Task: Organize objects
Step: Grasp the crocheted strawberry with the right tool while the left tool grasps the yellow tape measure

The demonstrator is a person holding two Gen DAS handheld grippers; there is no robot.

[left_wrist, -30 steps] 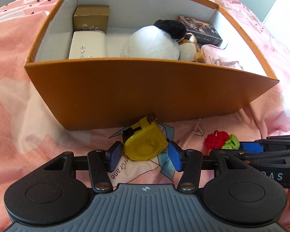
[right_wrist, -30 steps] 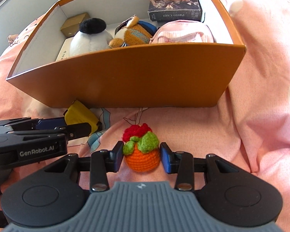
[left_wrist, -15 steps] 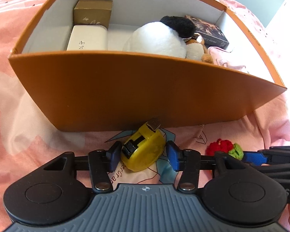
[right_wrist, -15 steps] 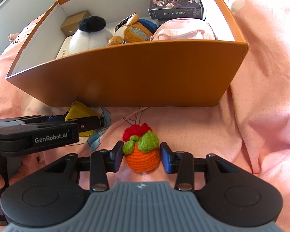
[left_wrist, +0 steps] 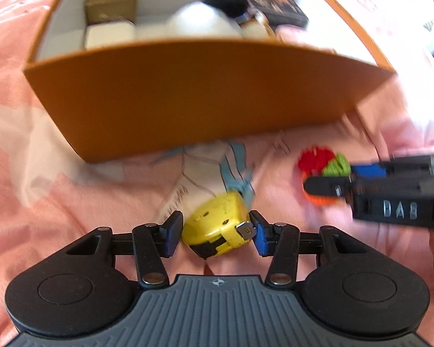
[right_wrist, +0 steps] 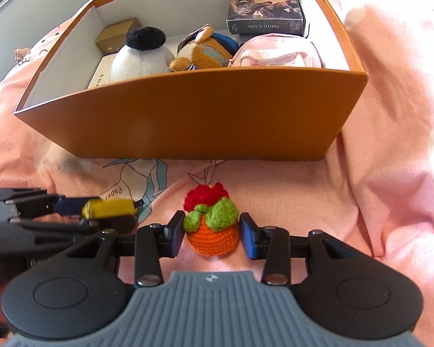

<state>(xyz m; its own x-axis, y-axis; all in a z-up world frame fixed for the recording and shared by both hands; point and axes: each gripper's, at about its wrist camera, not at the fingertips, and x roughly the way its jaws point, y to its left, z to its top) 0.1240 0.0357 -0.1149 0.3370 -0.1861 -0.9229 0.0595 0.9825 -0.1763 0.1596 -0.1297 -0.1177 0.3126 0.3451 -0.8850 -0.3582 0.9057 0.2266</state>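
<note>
Step in hand: pickup. My left claw [left_wrist: 215, 235] clamped on tape measure [left_wrist: 217, 225], my right claw [right_wrist: 212, 235] pinching crochet plant [right_wrist: 212, 225], both before orange box [right_wrist: 202, 115]. Next: lift over near wall, release inside.

pink bedsheet [right_wrist: 390, 144], paper-crane print [right_wrist: 136, 179], grey wall [right_wrist: 43, 5]

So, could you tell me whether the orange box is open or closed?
Open: the orange box has no lid on it, and a plush toy shows inside.
</note>
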